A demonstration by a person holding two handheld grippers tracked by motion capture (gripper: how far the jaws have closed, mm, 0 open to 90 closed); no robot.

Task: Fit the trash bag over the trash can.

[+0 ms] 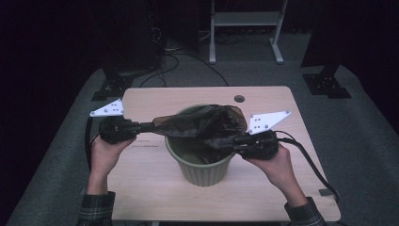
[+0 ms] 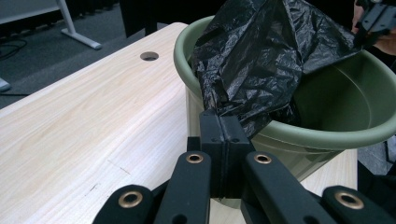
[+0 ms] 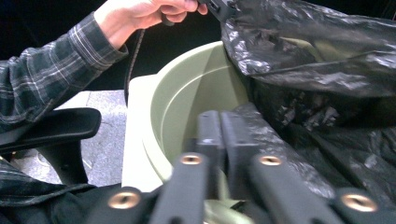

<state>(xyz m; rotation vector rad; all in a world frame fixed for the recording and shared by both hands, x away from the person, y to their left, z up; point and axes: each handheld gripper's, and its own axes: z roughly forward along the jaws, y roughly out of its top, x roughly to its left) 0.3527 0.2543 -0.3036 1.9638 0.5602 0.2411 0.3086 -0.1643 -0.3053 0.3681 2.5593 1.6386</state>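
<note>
The black bag (image 1: 207, 127) sits half in the green bin (image 1: 204, 167), which stands mid-worktop (image 1: 155, 188). Its film is stretched across the bin's mouth between the two grippers, so its long axis runs left to right, roughly level with the rim.

The left gripper (image 1: 151, 126) holds one corner out past the bin's left rim; its jaws are pressed fully together with the film pinched between them. The right gripper (image 1: 230, 141) sits over the bin's right inner edge, jaws likewise closed tight on a fold of the bag. The bag's mouth is not yet over the rim anywhere I can see, and most of its bulk hangs bunched toward the far and right side. Judging from that, the coming move turns on the rim lying below and outside each pinch: each edge would have to be drawn outward and down over the lip. The right gripper is nearer the rim; the left holds its corner farther out.

The left gripper view shows its jaws (image 2: 223, 135) clamped just at the bin's outer wall (image 2: 317, 142), with bare bin interior beyond. The right gripper view shows the bare inner wall (image 3: 196, 93) on the left side and the left hand (image 3: 144, 14) above it.
</note>
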